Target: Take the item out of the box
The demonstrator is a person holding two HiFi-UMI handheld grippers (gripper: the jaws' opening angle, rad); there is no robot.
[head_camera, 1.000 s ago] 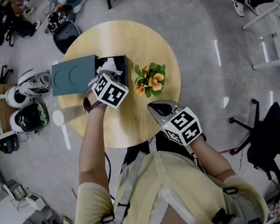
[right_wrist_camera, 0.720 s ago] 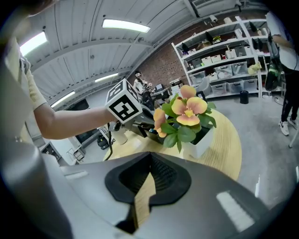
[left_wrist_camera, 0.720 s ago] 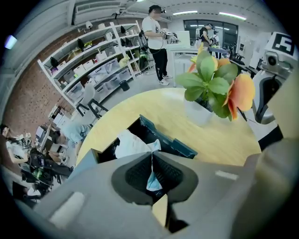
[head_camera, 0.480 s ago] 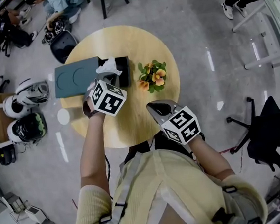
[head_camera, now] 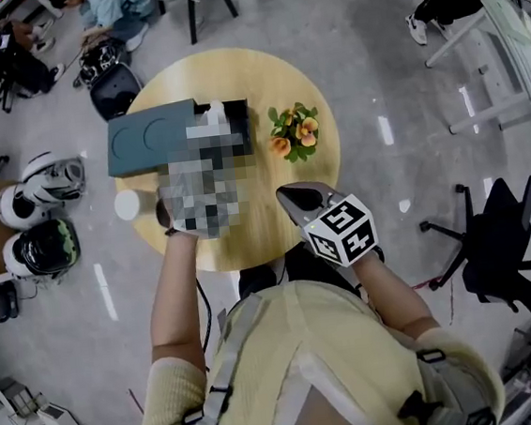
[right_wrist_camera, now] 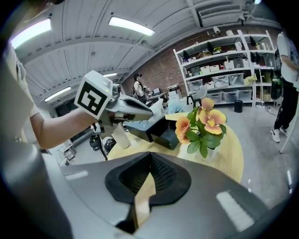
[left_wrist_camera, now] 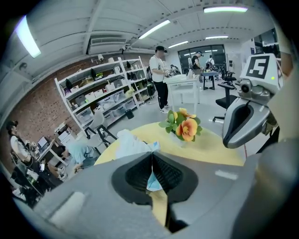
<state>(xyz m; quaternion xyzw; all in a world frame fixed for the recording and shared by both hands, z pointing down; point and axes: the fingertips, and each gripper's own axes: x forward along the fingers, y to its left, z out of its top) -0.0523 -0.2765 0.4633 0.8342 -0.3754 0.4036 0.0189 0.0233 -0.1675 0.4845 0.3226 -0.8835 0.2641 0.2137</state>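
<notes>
**A:** Where is the tissue [left_wrist_camera: 132,144] right now?

**B:** It is pinched in the left gripper [left_wrist_camera: 152,158]. The jaws are clamped together on it: a pale strip runs down between the pads, and the rest fans out past the tips.

**A:** Is it out of the box [head_camera: 235,114]?

**B:** Mostly. The right gripper view shows the white tissue at the left gripper's tips, above the box's open dark compartment. I cannot tell whether its lowest corner is inside the box or not (a mosaic patch covers that spot in the head view).

**A:** And where does the box sit?

**B:** It is on the round worktop [head_camera: 248,226], towards the far left edge. Its teal lid [head_camera: 149,139] is folded open flat beside it and reaches out to the left edge.

**A:** What about the other hand?

**B:** The right gripper [right_wrist_camera: 150,161] is closed on nothing, its pads meeting in one seam. It hangs over the near right edge of the worktop, pointing towards the box and well apart from it.

**A:** Is anything else on the worktop?

**B:** There is a small bunch of orange flowers [head_camera: 295,130] with green leaves. It stands just right of the box, between it and the far right edge.
</notes>
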